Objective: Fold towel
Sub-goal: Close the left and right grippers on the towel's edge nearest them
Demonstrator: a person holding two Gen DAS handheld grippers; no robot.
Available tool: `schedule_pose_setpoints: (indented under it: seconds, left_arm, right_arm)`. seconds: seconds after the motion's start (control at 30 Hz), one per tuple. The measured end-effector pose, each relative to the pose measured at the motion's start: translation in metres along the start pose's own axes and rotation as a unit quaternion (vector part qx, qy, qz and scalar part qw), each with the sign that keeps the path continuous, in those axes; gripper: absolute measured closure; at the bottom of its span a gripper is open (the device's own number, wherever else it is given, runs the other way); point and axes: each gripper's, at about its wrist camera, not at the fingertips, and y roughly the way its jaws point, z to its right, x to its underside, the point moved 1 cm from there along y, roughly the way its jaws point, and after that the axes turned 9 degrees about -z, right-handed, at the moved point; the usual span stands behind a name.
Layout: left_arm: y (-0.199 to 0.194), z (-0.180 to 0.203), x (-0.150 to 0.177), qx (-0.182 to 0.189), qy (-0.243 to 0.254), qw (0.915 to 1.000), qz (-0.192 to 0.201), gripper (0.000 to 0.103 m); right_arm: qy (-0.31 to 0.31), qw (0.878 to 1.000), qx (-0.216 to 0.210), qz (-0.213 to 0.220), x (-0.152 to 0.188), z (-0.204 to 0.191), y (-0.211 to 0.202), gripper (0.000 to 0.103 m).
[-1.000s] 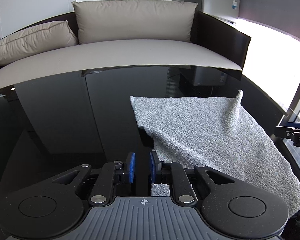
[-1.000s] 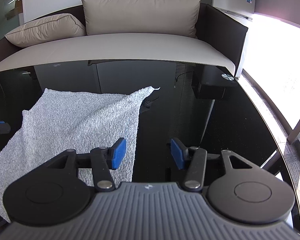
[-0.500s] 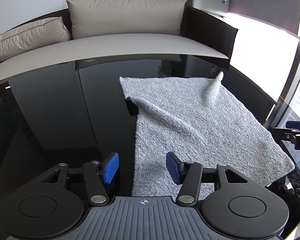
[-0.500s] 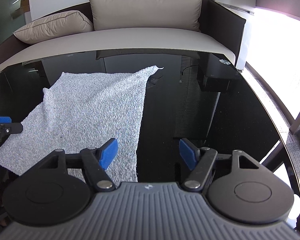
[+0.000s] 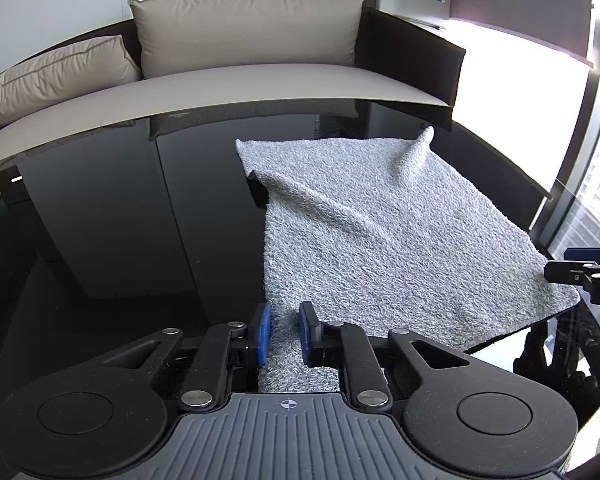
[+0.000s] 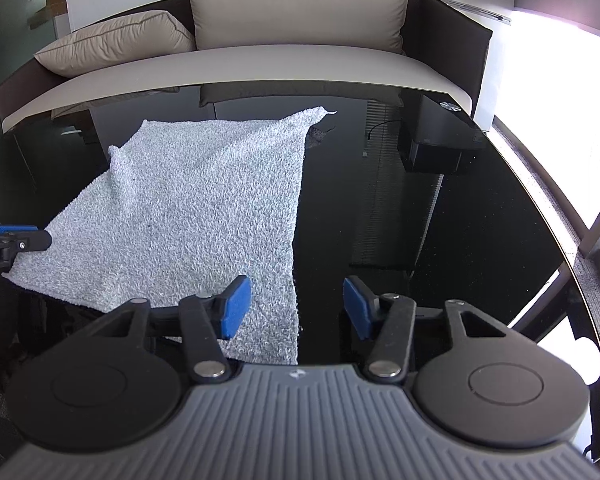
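On the left, the left gripper (image 5: 284, 330) has just been closing, and its blue pads now pinch the near left corner of the grey towel (image 5: 380, 240), which lies spread on the glossy black table (image 5: 120, 220) with a diagonal ridge across it and its far right corner peaked up. Further right, the right gripper (image 6: 296, 306) has also been narrowing, yet its jaws stand apart, straddling the towel's near right edge without pressing it. Behind the table runs a beige sofa (image 6: 260, 64) with cushions (image 6: 296, 8).
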Motion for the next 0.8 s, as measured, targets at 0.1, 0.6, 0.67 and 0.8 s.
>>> schedule_pose_setpoints:
  seconds: [0.1,0.6,0.67,0.8]
  left_arm:
    - [-0.002,0.005,0.003,-0.010,0.008,0.9999,0.005,0.097]
    - [-0.011,0.014,0.012,-0.029,0.019,0.9994,0.009,0.098]
    - [-0.012,0.014,0.012,-0.029,0.019,0.9994,0.008,0.098]
    - [-0.013,0.013,0.012,-0.029,0.018,0.9994,0.008,0.098]
  right_arm:
    - [-0.014,1.000,0.001,0.002,0.002,-0.006,0.000,0.077]
    - [-0.013,1.000,-0.007,-0.002,0.006,-0.010,-0.005,0.099]
    - [-0.011,1.000,-0.006,-0.003,0.007,-0.008,-0.006,0.099]
    - [-0.009,1.000,-0.006,-0.006,0.007,-0.007,-0.007,0.099]
